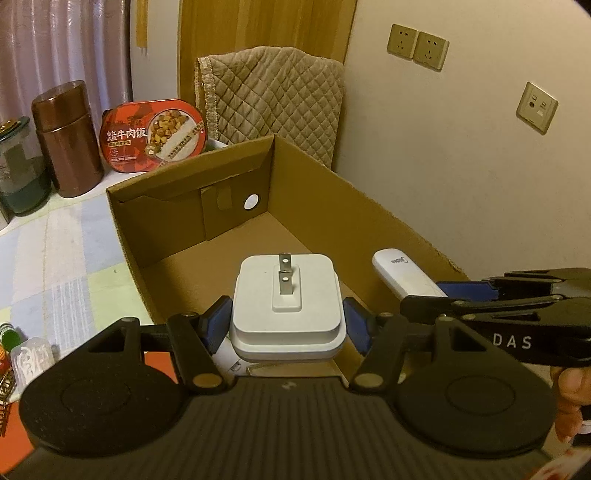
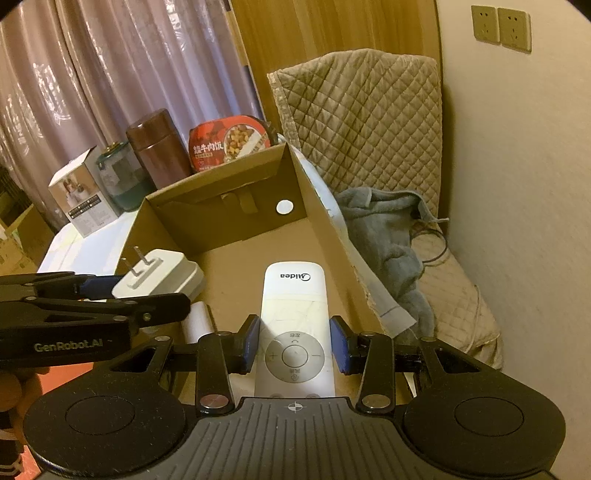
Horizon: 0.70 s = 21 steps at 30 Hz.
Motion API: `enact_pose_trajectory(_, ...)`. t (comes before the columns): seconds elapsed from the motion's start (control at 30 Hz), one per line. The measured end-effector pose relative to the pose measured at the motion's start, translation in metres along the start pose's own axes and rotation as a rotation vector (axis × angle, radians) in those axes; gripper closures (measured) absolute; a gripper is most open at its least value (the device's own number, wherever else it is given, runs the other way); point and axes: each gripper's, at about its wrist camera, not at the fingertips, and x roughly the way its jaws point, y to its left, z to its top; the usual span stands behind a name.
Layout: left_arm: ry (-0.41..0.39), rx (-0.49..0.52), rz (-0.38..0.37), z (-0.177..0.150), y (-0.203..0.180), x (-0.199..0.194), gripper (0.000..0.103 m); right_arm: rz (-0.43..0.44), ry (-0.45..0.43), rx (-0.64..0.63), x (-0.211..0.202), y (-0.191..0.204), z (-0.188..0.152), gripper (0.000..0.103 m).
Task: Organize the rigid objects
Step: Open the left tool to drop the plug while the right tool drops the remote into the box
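Both tongs over the box
Left tongs [image 1: 286,325] gripped the plug [image 1: 287,306], right tongs [image 2: 294,345] gripped the remote [image 2: 294,314]; the box [image 1: 369,206] had lots of bare floor ahead.

Warm, yellowish indoor light. Cream wall [image 1: 461,155] on the right carries a pair of sockets [image 1: 417,46] high up and a single data-type plate [image 1: 536,107] lower. Wooden panel [image 1: 258,26] stands in the corner beside it. Pale pink-grey curtains [image 2: 92,74] hang across the left. A chair with a quilted beige cover [image 2: 362,122] stands against the wall; a grey garment [image 2: 384,236] lies crumpled on its seat. Table surface has a pale checked cloth [image 1: 62,251].
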Motion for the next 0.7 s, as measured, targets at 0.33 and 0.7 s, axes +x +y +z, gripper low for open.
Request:
enact_pose_trajectory(0.33, 0.012, 0.007, -0.010, -0.001, -0.003, 0.005, 0.053, -0.018, 0.014, 0.003, 0.006, -0.005, -0.002, 0.065)
enact_pose_trajectory(0.7, -0.033, 0.004, -0.002, 0.006, 0.000, -0.018, 0.053, -0.019, 0.025, -0.001, 0.007, -0.004, -0.006, 0.065)
